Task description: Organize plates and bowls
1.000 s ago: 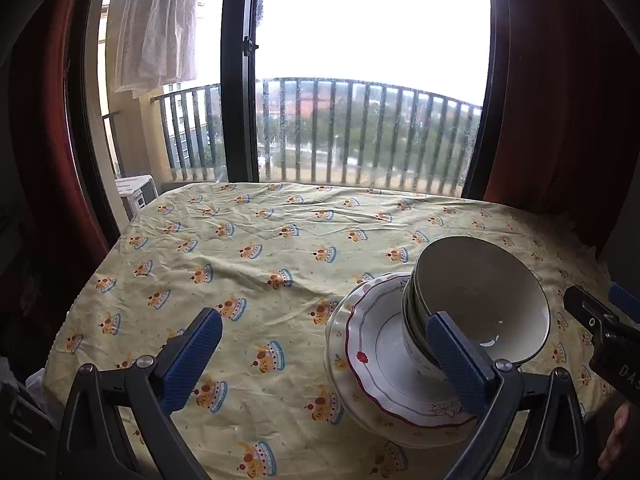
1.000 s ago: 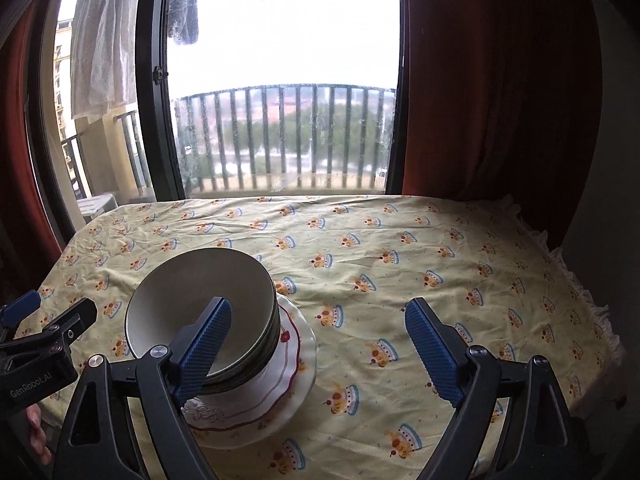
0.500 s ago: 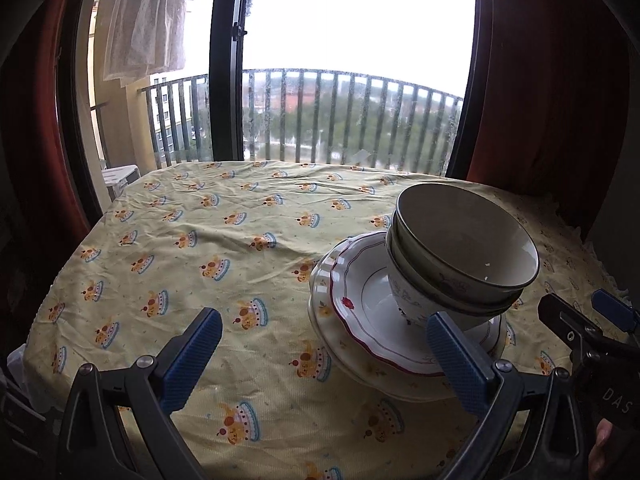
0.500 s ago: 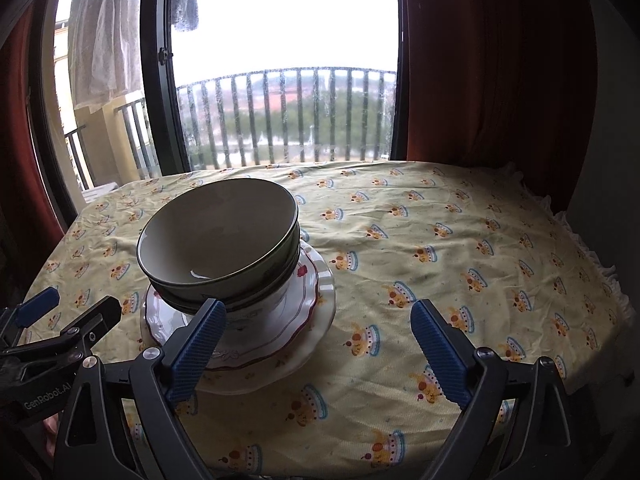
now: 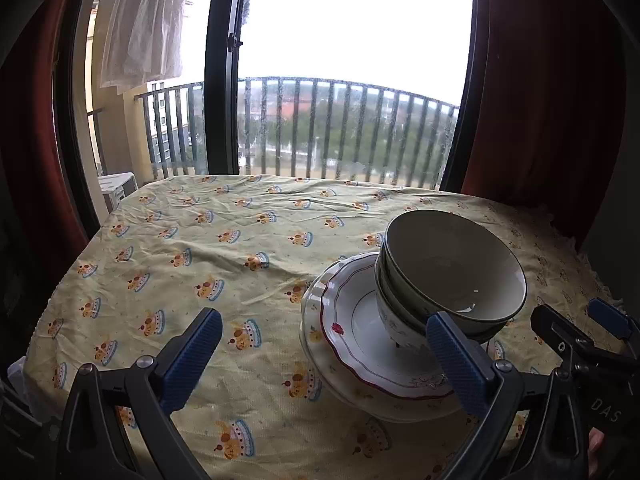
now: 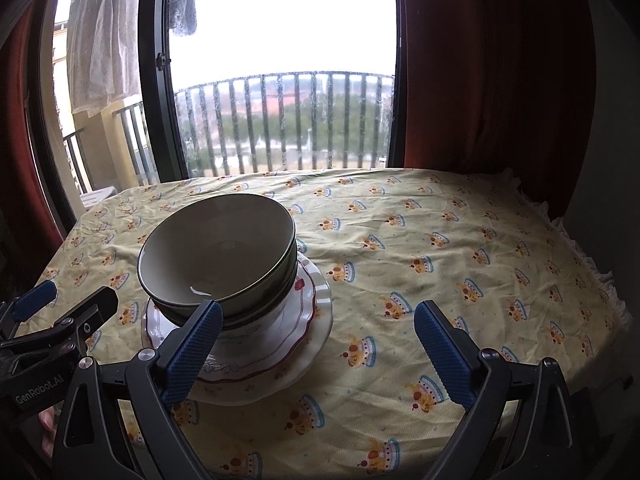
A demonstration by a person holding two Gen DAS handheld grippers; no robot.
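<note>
— Left wrist: left gripper (image 5: pixel 324 356) wide, empty; stacked bowls (image 5: pixel 448 276) on plates (image 5: pixel 360 360) at four o'clock.

— I see right gripper (image 6: pixel 316 344) wide too; "GenRobot.AI" at eight o'clock; bare surface (image 6: pixel 460 248) at two.

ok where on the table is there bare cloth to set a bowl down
Bare tablecloth lies between the dish stack and the red curtain, and between the stack and the window. The near edge is crowded: the stacked bowls on plates.
</note>
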